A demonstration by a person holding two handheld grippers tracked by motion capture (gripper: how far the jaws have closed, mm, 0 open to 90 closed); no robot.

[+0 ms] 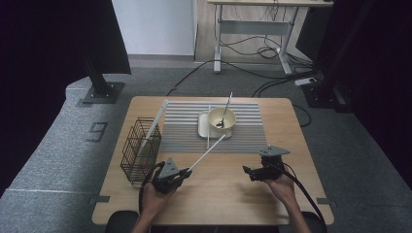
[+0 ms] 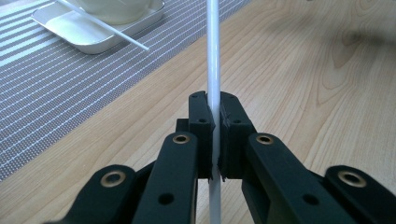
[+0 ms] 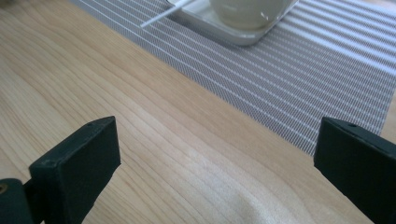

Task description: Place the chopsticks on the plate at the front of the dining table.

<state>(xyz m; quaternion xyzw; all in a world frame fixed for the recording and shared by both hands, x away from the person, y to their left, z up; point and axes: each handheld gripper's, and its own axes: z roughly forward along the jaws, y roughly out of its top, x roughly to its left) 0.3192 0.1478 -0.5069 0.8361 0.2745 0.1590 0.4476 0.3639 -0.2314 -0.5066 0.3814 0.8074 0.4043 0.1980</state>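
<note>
Evenly lit desk (image 1: 214, 194) set between dark surrounds

In the high view the desk is lit softly from above, while black panels to either side of it are lost in darkness. Only faint, soft shadows are cast on the wood. In the left gripper view the far desk edge is blurred; a pale sheen is seen on the wood near the bottom of the right gripper view.

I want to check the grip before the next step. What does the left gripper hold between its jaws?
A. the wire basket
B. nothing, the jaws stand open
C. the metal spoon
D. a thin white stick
D: in the left gripper view the left gripper has its two black jaws pressed together on a thin white stick that runs up between them.
</note>
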